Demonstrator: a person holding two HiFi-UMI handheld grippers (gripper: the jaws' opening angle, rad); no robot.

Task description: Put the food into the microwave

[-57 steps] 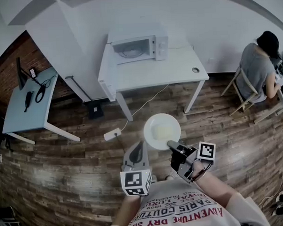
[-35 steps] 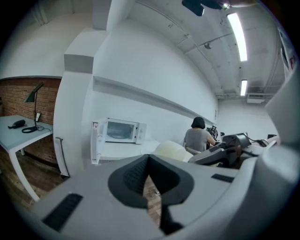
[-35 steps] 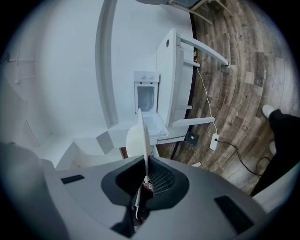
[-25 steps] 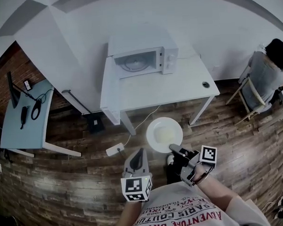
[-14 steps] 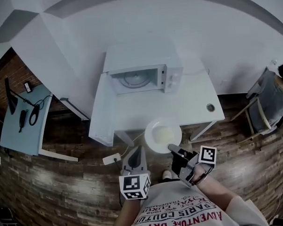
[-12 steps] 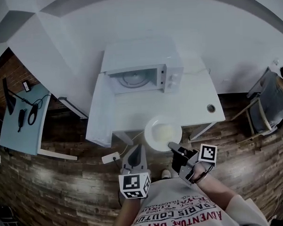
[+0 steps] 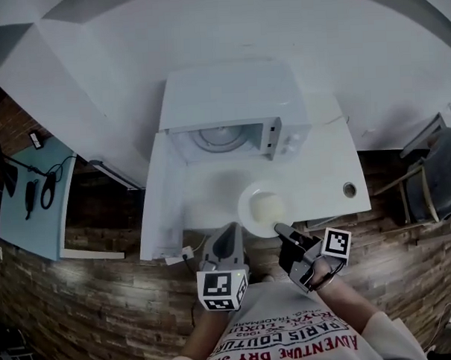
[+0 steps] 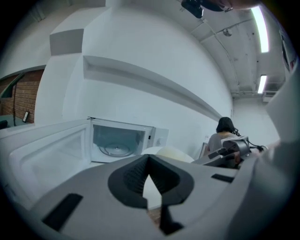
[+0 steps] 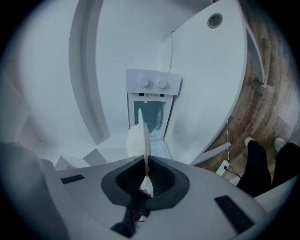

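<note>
Currently the right tongs (image 7: 278, 229) pinch the near rim of the round white plate (image 7: 250, 206), which carries pale food (image 7: 268, 207) and hangs above the front of the white desk (image 7: 326, 182), short of the open white microwave oven (image 7: 233, 93); the left tongs (image 7: 227, 239) are closed on nothing. We judge the plate stiff, smooth and breakable, levering on this one-sided rim hold, so keep it level.

a white table (image 7: 322, 171) carries an open-doored microwave (image 7: 229, 101) near its back edge.
</note>
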